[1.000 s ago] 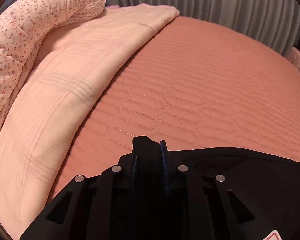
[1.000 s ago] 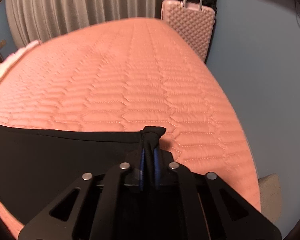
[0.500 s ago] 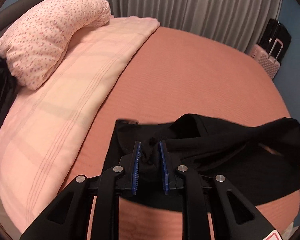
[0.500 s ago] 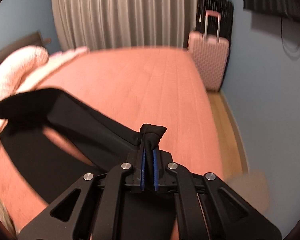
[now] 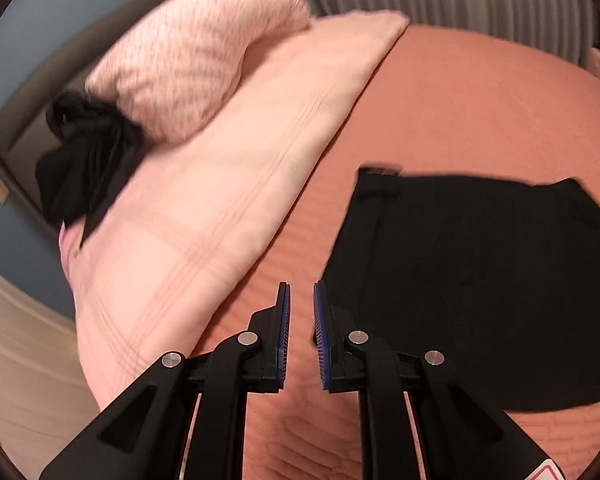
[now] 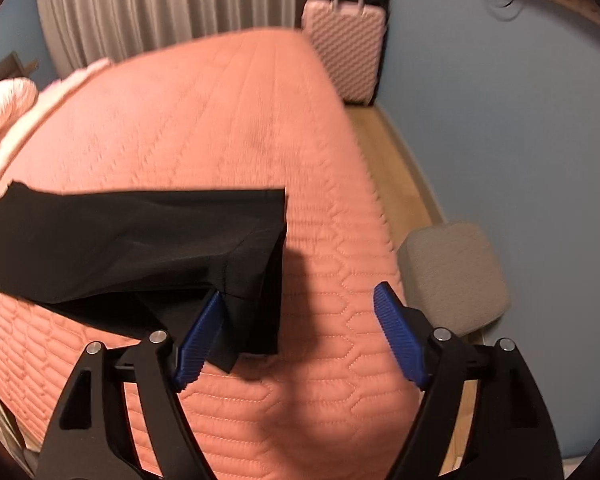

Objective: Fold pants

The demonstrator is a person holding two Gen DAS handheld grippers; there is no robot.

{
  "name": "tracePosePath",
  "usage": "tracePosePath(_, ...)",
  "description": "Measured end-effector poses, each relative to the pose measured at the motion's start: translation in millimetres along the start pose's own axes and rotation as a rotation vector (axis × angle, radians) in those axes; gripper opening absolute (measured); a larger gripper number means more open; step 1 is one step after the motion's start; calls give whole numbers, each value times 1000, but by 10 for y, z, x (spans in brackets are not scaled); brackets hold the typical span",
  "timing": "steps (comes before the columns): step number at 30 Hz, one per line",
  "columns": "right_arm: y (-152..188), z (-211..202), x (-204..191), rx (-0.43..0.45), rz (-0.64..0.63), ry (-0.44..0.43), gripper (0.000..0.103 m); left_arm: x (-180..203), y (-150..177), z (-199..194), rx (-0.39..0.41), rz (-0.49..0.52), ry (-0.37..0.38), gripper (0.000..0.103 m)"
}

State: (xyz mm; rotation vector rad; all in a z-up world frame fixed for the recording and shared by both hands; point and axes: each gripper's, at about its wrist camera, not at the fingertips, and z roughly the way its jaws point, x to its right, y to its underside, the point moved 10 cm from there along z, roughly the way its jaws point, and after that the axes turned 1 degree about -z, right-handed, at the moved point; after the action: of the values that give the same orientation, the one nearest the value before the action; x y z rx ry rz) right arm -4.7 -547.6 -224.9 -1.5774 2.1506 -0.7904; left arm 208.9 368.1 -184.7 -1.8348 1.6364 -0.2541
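Black fabric, the pants [image 5: 472,280], lay flat on the salmon quilted bedspread [image 5: 480,112]; everything else is placed from them. In the left wrist view, far left of the pants a dark bundle of cloth [image 5: 84,168] sat against a floral pillow [image 5: 188,60], though blur hid what it was; a pale pink blanket [image 5: 220,200] lay between that pillow and the pants; the left gripper [image 5: 300,312] hung just left of the pants, its jaws narrowly parted and holding nothing. In the right wrist view, the pants' hem [image 6: 268,264] lay by the left finger of the right gripper [image 6: 300,320], whose jaws stood wide apart and empty; right of the hem, off the bed, stood a grey stool [image 6: 452,276]; beyond them, a pink suitcase [image 6: 344,48].
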Motion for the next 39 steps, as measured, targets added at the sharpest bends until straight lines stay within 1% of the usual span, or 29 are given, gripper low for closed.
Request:
tracePosePath(1,17,7,-15,-3,16,18,74,141,-61,-131,28,15,19,16)
tracePosePath(3,46,25,-61,-3,55,-1,74,511,-125,-337,60,40,66,33)
tracePosePath(5,55,-14,-21,38,92,-7,74,948,-120,-499,80,82,119,36)
tracePosePath(6,69,-37,66,54,118,10,74,1147,-74,-579,80,103,134,41)
tracePosePath(8,65,-116,242,84,168,29,74,1614,35,-702,69,162,177,47)
tracePosePath(9,54,-208,352,109,198,18,74,1804,78,-730,66,181,194,47)
tracePosePath(11,13,-231,436,118,260,-48,74,2191,194,-821,73,234,218,47)
tracePosePath(12,-3,-168,435,91,317,-144,74,2372,262,-880,82,251,209,47)
tracePosePath(13,-6,-99,408,55,342,-211,74,2512,311,-920,82,260,213,47)
tracePosePath(15,-24,143,316,-39,385,-309,74,2790,425,-985,57,248,252,47)
tracePosePath(17,-57,440,171,-128,358,-331,74,3050,541,-1053,26,236,300,47)
tracePosePath(18,-46,500,31,-165,319,-355,71,3122,569,-1073,22,235,309,47)
tracePosePath(19,-71,590,-99,-200,266,-369,39,3204,604,-1091,18,241,313,47)
tracePosePath(20,-118,643,-229,-229,209,-374,20,3258,627,-1103,13,248,314,47)
tracePosePath(21,-281,573,-349,-202,137,-362,15,3297,649,-1103,4,256,308,47)
tracePosePath(22,-496,377,-455,-128,70,-365,9,3320,682,-1101,-4,263,304,47)
tracePosePath(23,-716,116,-533,-43,23,-380,9,3324,687,-1098,-5,279,302,47)
tracePosePath(24,-948,-265,-617,71,-35,-402,8,3298,690,-1106,2,288,290,50)
tracePosePath(25,-1056,-550,-658,153,-101,-392,8,3253,692,-1096,9,298,271,55)
tracePosePath(26,-1059,-668,-664,182,-148,-371,8,3214,710,-1078,12,306,255,62)
tracePosePath(27,-947,-666,-629,176,-215,-331,9,3189,743,-1031,7,310,240,62)
tracePosePath(28,-787,-508,-569,119,-228,-320,13,3167,788,-995,-3,312,232,62)
tracePosePath(29,-567,-275,-448,37,-207,-306,18,3145,826,-926,-18,318,226,62)
tracePosePath(30,-246,75,-220,-75,-167,-241,22,3133,869,-861,-32,319,220,62)
tracePosePath(32,216,470,125,-223,-118,-125,22,3119,956,-734,-57,319,196,62)
tracePosePath(33,358,541,276,-242,-74,-90,22,3119,1001,-675,-70,320,183,61)
tracePosePath(34,395,525,356,-222,-26,-87,22,3115,1030,-643,-72,321,176,62)
tracePosePath(37,288,292,394,-118,112,-154,23,3088,1132,-573,-78,340,135,62)
tracePosePath(39,166,261,262,-113,132,-218,23,3094,1175,-547,-76,348,116,62)
